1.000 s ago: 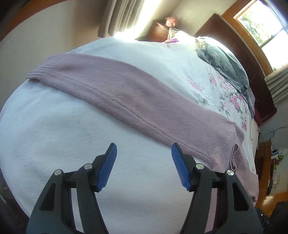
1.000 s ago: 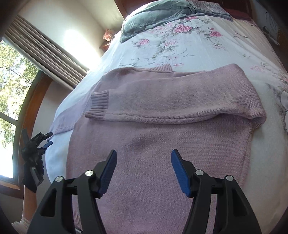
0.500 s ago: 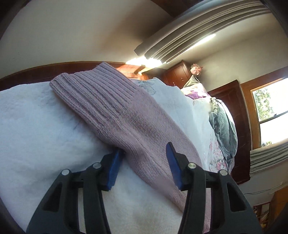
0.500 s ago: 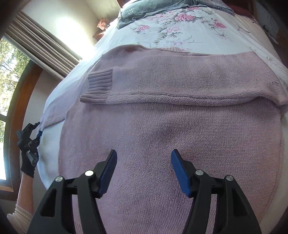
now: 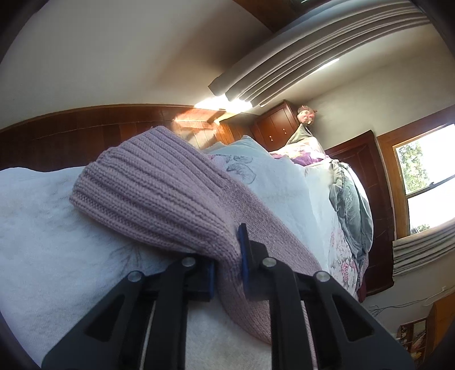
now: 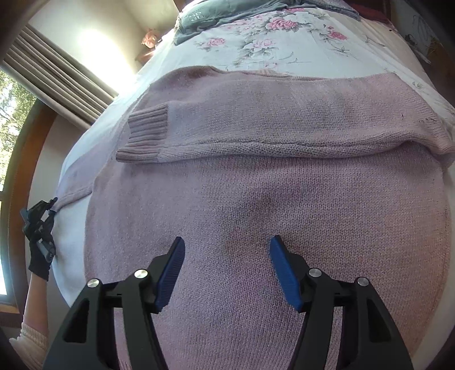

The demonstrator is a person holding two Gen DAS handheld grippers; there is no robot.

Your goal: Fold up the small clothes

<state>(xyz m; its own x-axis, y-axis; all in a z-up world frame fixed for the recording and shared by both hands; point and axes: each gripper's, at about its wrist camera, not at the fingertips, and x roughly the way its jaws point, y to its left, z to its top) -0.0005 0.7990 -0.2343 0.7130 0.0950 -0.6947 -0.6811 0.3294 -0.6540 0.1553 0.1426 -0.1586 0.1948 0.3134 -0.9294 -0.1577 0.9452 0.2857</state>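
A pale purple knit sweater [image 6: 270, 199] lies flat on the bed, one sleeve [image 6: 256, 125] folded across its chest. The other sleeve [image 6: 76, 193] stretches off to the left edge. In the left wrist view that sleeve's ribbed cuff [image 5: 159, 196] is pinched between the blue pads of my left gripper [image 5: 227, 267], which is shut on it at the mattress edge. My left gripper [image 6: 38, 219] also shows small at the far left of the right wrist view, held by a black-gloved hand. My right gripper [image 6: 226, 270] hovers open just above the sweater's lower body, nothing between its fingers.
The bed has a white cover [image 5: 57, 227] and a floral quilt [image 6: 270, 37] toward the head, with a grey folded garment [image 6: 221, 14] there. Curtains [image 6: 57, 74] and a window stand to the left, a wooden headboard [image 5: 366, 176] and cabinet [image 5: 275, 128] behind.
My left gripper has dropped to the mattress edge and shut on the sleeve's cuff, having stood open earlier. My right gripper has moved lower and closer over the sweater's body, still open.
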